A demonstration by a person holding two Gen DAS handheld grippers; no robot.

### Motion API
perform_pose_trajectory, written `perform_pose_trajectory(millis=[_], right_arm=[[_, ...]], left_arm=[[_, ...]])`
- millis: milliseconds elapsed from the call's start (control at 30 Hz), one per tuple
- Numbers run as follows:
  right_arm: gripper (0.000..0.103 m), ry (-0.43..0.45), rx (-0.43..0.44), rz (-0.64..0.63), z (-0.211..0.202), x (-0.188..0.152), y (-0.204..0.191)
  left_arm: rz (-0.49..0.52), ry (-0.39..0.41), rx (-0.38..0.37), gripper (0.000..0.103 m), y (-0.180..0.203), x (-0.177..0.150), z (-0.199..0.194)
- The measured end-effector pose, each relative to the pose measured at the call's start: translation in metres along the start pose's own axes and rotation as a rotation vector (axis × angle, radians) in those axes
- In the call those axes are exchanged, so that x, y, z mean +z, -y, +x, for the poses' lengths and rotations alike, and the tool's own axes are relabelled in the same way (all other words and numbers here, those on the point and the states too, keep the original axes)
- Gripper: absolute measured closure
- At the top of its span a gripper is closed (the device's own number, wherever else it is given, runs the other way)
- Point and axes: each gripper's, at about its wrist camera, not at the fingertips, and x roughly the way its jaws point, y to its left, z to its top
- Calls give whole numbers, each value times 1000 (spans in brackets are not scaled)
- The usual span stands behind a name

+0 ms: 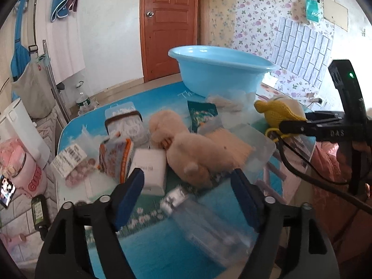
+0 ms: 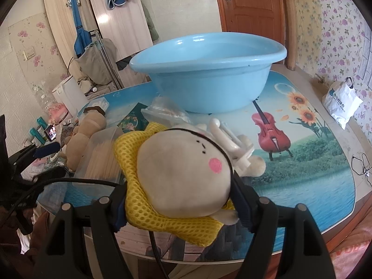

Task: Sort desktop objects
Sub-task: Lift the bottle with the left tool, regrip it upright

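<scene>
My right gripper (image 2: pixel 179 200) is shut on a white plush toy with a yellow mesh part (image 2: pixel 183 174) and holds it above the table's near edge, in front of the blue basin (image 2: pixel 209 79). The same toy shows in the left wrist view (image 1: pixel 279 111), with the right gripper (image 1: pixel 300 125) beside it. My left gripper (image 1: pixel 188 186) is open and empty, over the clutter. Just ahead of it lie a beige plush toy (image 1: pixel 186 148) and a white box (image 1: pixel 148 169). The basin (image 1: pixel 220 72) stands at the table's far side.
Snack packets (image 1: pixel 116 160), a clear box of cotton swabs (image 1: pixel 125 121), a green packet (image 1: pixel 202 114) and a clear box of toothpicks (image 2: pixel 102 158) lie on the picture-printed table (image 2: pixel 313 186). A white plastic bag (image 2: pixel 341 104) sits at its right. A pink bottle (image 1: pixel 25 172) stands left.
</scene>
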Motion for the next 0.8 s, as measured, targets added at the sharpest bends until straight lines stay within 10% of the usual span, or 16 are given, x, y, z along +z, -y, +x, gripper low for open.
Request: perform_pose_trajectory(millis=[633,800], right_arm=[[29,-22,-69,-36,2,-1,-14],[28,-28,-79,-35,4,1,-16]], left_arm=[[-36,-51,49,20,7,-40,-2],[-24,-26,45,49,10,-40,-6]])
